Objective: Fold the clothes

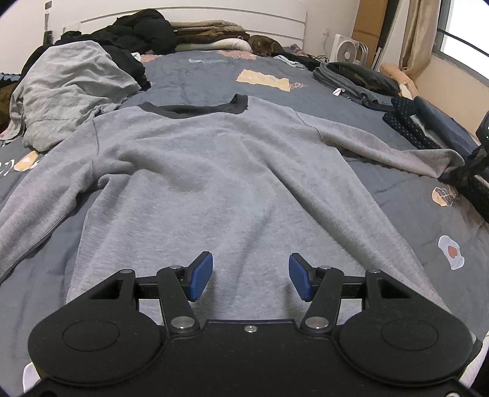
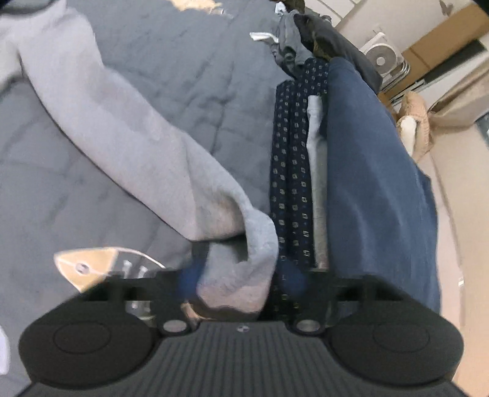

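A grey sweatshirt (image 1: 232,171) with a dark collar (image 1: 195,108) lies spread flat on the bed, sleeves out to both sides. My left gripper (image 1: 250,276) hovers over its lower body, blue pads (image 1: 201,274) apart, nothing between them. In the right wrist view the cuff of the right sleeve (image 2: 238,274) is bunched between the blurred blue pads (image 2: 292,282) of my right gripper (image 2: 241,282). The jaws stand wide around the cuff, and I see no clear pinch. That gripper's black body (image 1: 472,174) shows at the sleeve's end in the left wrist view.
The bed has a dark grey quilt (image 1: 214,73). A crumpled grey garment (image 1: 64,88) and black clothes (image 1: 143,27) lie at the far left. Folded clothes, a dotted navy one (image 2: 290,158) and a blue one (image 2: 373,171), line the right edge. A fan (image 1: 347,50) stands by the wall.
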